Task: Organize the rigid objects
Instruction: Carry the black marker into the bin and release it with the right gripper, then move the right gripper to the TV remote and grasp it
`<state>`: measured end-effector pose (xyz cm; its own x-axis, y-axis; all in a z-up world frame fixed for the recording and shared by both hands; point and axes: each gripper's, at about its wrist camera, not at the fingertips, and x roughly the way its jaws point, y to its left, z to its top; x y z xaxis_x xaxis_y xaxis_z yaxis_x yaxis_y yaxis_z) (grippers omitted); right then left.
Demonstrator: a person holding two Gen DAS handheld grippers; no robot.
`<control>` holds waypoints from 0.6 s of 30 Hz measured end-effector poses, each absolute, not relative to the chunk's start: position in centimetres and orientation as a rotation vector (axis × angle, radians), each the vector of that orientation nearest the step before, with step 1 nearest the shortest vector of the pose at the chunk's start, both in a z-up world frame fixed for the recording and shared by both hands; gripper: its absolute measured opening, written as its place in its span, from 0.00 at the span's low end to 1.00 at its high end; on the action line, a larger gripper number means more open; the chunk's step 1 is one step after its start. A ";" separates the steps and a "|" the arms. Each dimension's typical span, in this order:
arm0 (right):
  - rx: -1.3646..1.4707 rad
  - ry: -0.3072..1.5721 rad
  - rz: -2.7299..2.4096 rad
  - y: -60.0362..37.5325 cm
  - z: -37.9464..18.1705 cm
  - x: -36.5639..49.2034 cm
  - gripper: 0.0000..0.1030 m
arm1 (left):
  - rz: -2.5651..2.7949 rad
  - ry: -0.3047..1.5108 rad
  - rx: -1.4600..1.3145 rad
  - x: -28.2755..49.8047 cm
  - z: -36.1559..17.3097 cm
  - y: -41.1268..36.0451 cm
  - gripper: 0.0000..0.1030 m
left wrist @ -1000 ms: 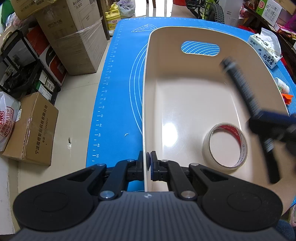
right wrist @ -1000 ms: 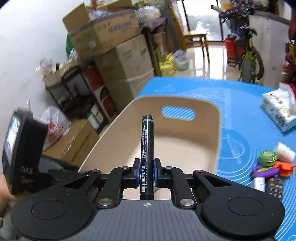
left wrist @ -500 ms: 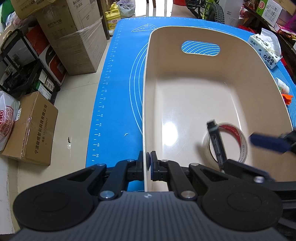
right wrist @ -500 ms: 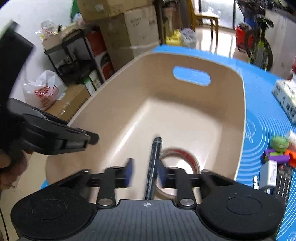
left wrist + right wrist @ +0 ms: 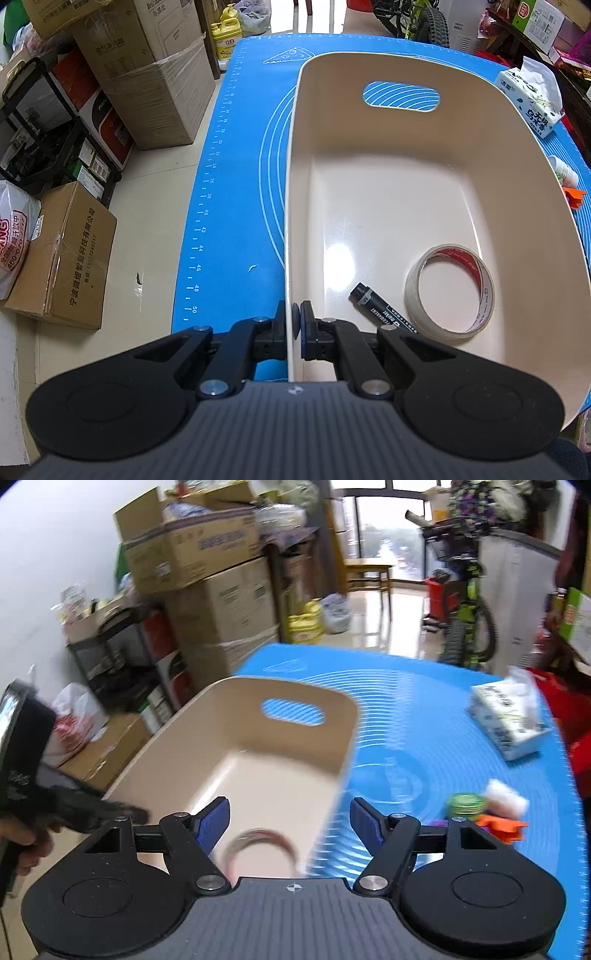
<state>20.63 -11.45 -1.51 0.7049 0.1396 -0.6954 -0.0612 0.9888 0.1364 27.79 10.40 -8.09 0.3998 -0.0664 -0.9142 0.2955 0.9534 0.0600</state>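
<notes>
A beige bin [image 5: 480, 122] stands on the blue mat [image 5: 240, 155]. My left gripper [image 5: 295, 323] is shut on the bin's near-left wall. Inside the bin lie a black marker [image 5: 376, 310] and a roll of tape [image 5: 448, 288], side by side near the front. My right gripper [image 5: 290, 821] is open and empty, held above the bin's near right rim [image 5: 343, 746]. The tape [image 5: 258, 840] shows blurred below it.
On the mat right of the bin lie a tissue pack [image 5: 506, 716], a green lid [image 5: 465, 805], a white bottle [image 5: 504, 799] and an orange piece [image 5: 502, 825]. Cardboard boxes [image 5: 147, 74] and a black shelf [image 5: 55, 140] stand on the floor at the left.
My right gripper opened and let the marker drop into the bin beside the tape, then lifted up and back out of the bin. My left gripper kept its hold.
</notes>
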 end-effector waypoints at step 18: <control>0.080 0.961 -0.041 -23.0 -9.1 17.8 0.76 | -0.229 1.140 0.230 27.9 -8.0 10.4 0.06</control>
